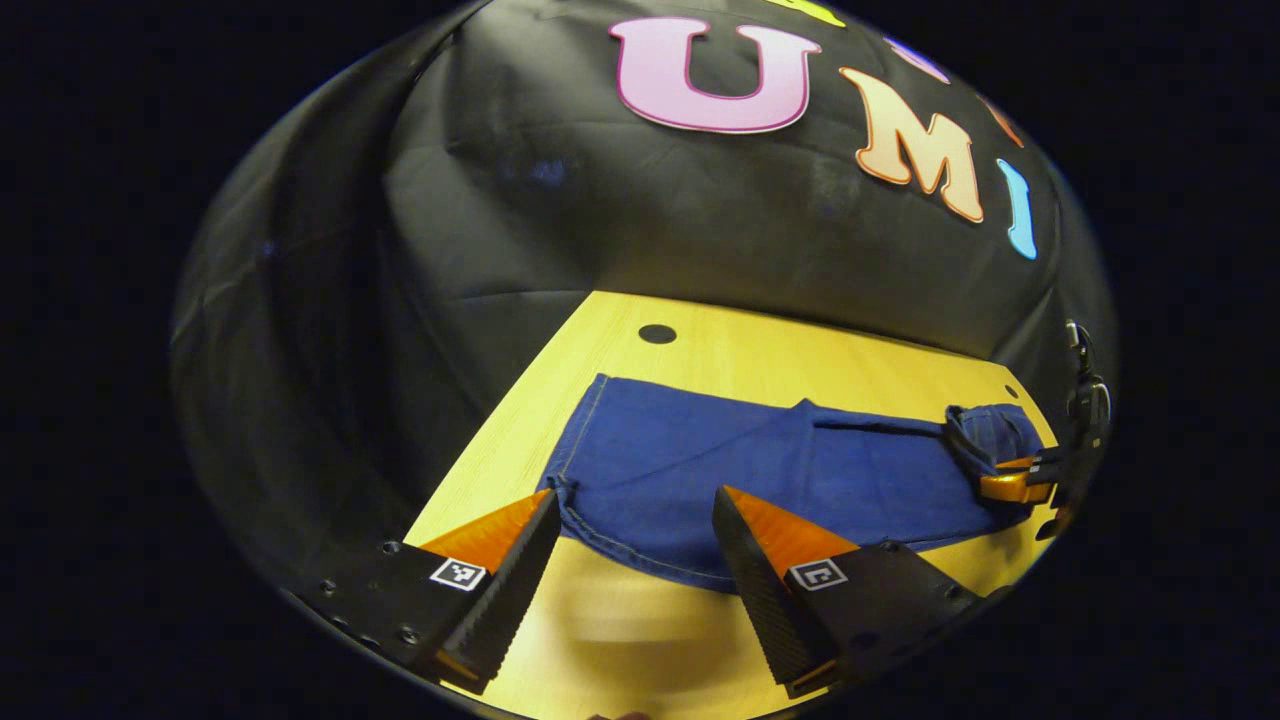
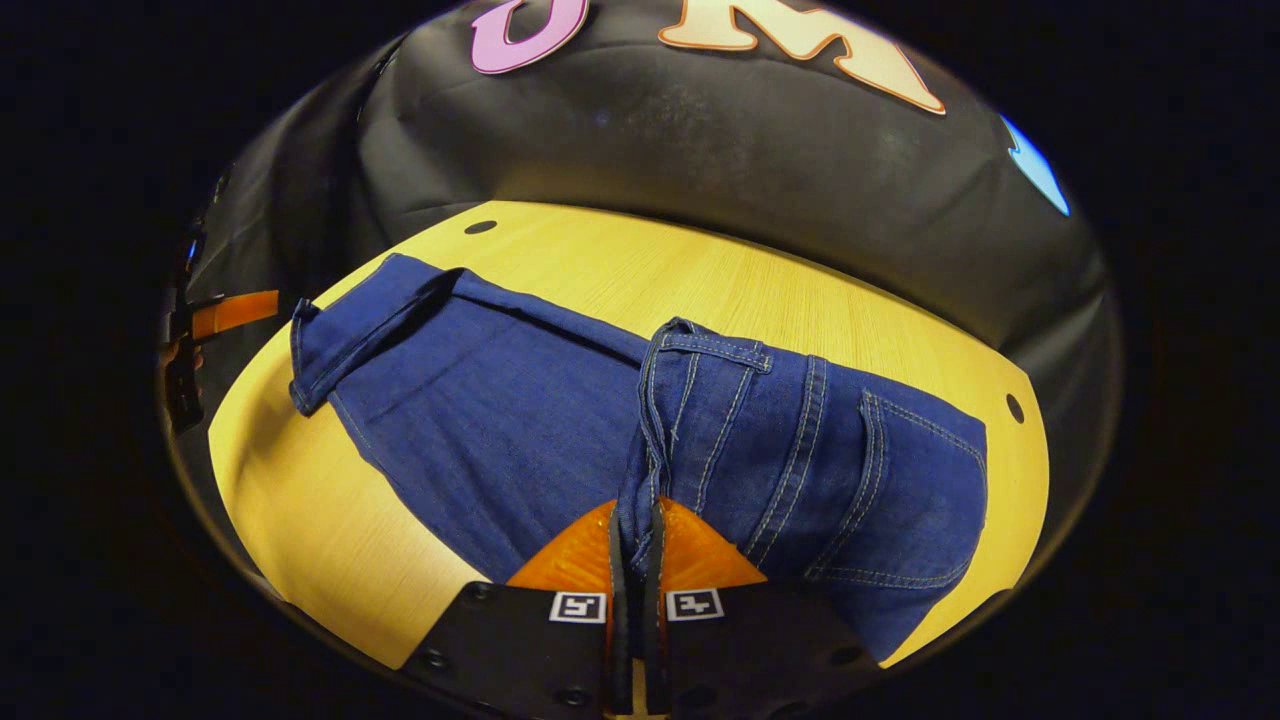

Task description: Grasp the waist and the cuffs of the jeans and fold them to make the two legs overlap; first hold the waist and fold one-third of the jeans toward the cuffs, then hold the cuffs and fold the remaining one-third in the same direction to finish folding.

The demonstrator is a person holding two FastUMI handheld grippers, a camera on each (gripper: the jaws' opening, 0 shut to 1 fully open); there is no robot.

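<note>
Dark blue jeans (image 1: 760, 470) lie lengthwise across the yellow wooden table (image 1: 780, 355), the two legs overlapping. In the left gripper view my left gripper (image 1: 636, 497) is open just above the cuff end (image 1: 585, 470), one finger at the cuff's corner and the other over the leg's near hem. At the far right the right gripper (image 1: 1015, 485) holds the raised waist. The right gripper view shows my right gripper (image 2: 635, 515) shut on the waistband (image 2: 650, 440), which is lifted and turned over onto the legs (image 2: 500, 400). The left gripper (image 2: 235, 312) appears beside the cuffs (image 2: 310, 360).
The booth's black cloth wall closes in behind and around the table. Round dark holes mark the tabletop (image 2: 700, 270) near its far corners (image 1: 657, 333) (image 2: 1014, 407). Bare wood runs along the far side and in front of the cuffs.
</note>
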